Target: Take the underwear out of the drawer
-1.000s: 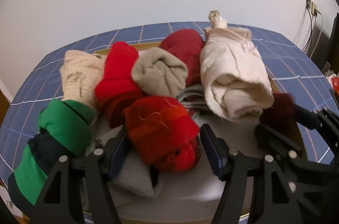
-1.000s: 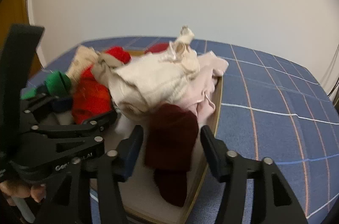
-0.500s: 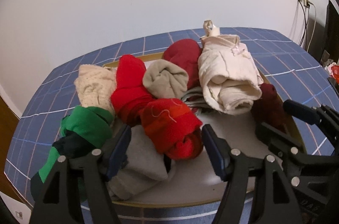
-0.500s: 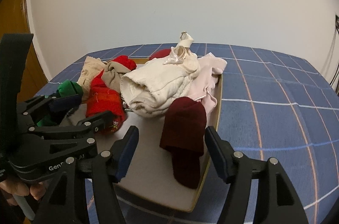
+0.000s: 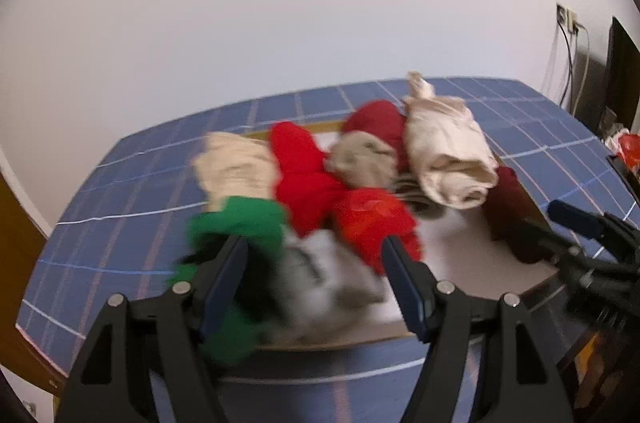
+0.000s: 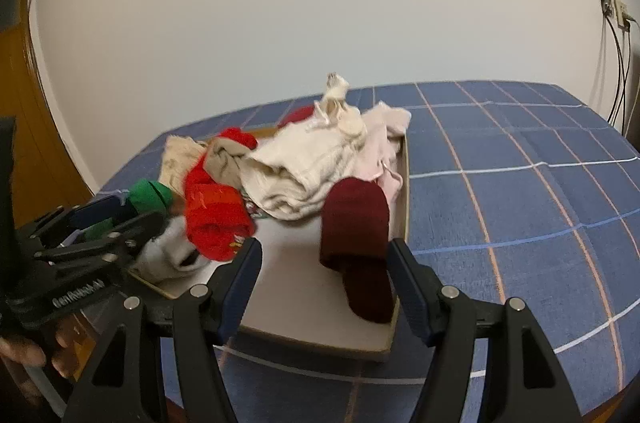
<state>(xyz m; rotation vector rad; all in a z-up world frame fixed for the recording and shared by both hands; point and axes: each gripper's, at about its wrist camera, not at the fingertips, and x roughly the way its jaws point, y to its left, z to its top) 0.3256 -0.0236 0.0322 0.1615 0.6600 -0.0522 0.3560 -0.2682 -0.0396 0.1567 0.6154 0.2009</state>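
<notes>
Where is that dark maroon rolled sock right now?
In the right wrist view the dark maroon rolled sock lies in the shallow drawer tray against its right wall, just in front of the cream folded garment, apart from the red bundle.

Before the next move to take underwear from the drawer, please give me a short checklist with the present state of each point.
1. Left gripper holds nothing, jaws apart: ok.
2. Right gripper holds nothing, jaws apart: ok.
3. Drawer lies open on the blue checked cover, clothes reachable: ok.
4. Dark red piece lies apart from the heap, ahead of the right gripper: ok.
5. Which piece is underwear: cannot tell; all are rolled or bunched.
6. Left view sharp enough to aim: not ok, blurred.
</notes>
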